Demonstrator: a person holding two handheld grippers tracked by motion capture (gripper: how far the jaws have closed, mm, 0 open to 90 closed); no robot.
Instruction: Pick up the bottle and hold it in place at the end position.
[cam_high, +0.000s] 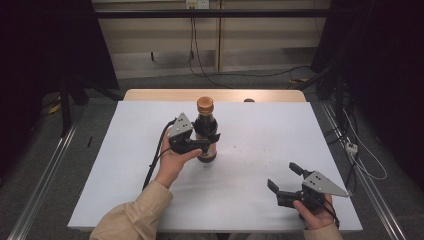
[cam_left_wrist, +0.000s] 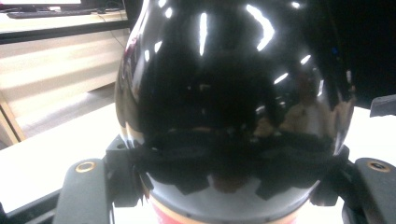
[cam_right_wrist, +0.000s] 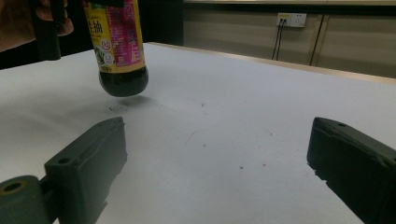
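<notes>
A dark sauce bottle (cam_high: 205, 131) with an orange-brown cap and a red-and-yellow label is held just above the white table (cam_high: 260, 130), near its middle. My left gripper (cam_high: 206, 142) is shut on the bottle's body from the left side. In the left gripper view the glossy black bottle (cam_left_wrist: 233, 107) sits clamped between both jaws. The right gripper view shows the bottle (cam_right_wrist: 119, 44) hanging clear of the tabletop over its shadow. My right gripper (cam_high: 283, 178) rests open at the front right, nothing between its jaws (cam_right_wrist: 217, 158).
The white table surface (cam_right_wrist: 224, 107) carries a few small specks and scuffs. A wooden edge (cam_high: 215, 95) runs along the far side. Cables trail on the floor behind (cam_high: 240, 75), and metal rails (cam_high: 45, 165) flank the table.
</notes>
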